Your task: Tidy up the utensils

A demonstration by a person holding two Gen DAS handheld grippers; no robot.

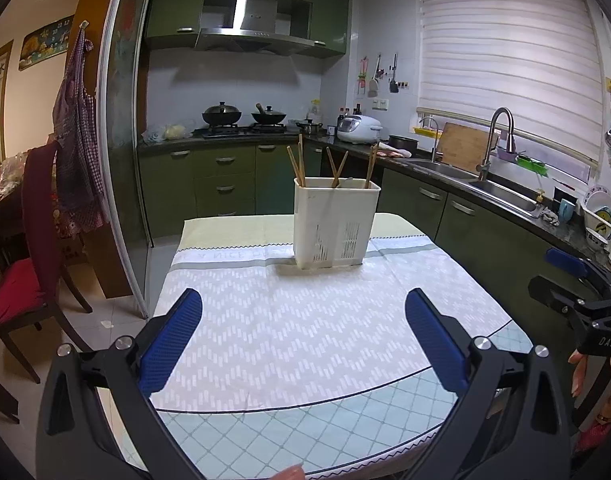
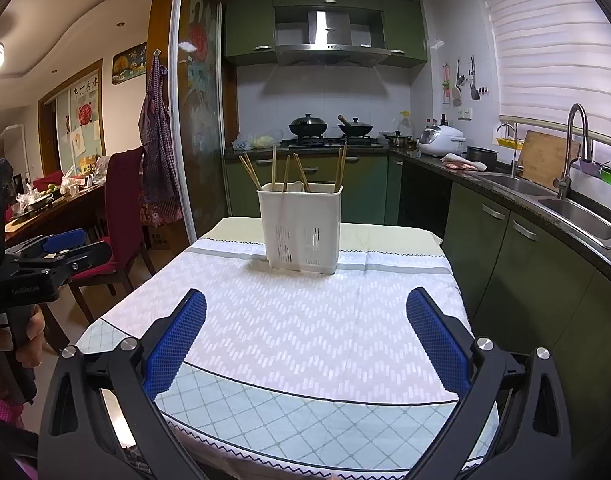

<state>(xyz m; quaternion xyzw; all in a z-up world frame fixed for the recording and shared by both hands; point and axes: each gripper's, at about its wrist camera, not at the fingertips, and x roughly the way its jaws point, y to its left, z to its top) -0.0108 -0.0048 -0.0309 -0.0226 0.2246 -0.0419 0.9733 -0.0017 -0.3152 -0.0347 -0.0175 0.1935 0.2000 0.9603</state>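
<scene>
Two grippers hover over the near end of a bench (image 1: 233, 344) covered with a white zigzag-patterned tablecloth (image 2: 305, 332), and both carry nothing. The left gripper (image 1: 303, 340) has its blue-padded fingers (image 1: 169, 344) spread wide, with only cloth showing in the gap between them. The right gripper (image 2: 305, 340) is the same: fingers (image 2: 437, 344) wide apart, nothing between them.

The white plastic utensil holder (image 1: 335, 224) is the landmark. It stands upright on the cloth toward the far end of the bench, well apart from both grippers and roughly straight ahead of each. Its lower front wall is slotted. Several wooden chopsticks (image 1: 299, 164) stand in it, leaning at different angles and poking well above its rim; in the right wrist view a pale rounded utensil tip (image 2: 295, 187) also shows just above the rim among them.

Behind the holder runs a green kitchen counter with two lidded woks (image 2: 308, 124) on the stove and a white rice cooker (image 2: 439, 136) to the right of them. Right of the holder is a steel sink (image 1: 501, 192) with a tall faucet. Left of the holder stands a dark red chair (image 2: 123, 200).
</scene>
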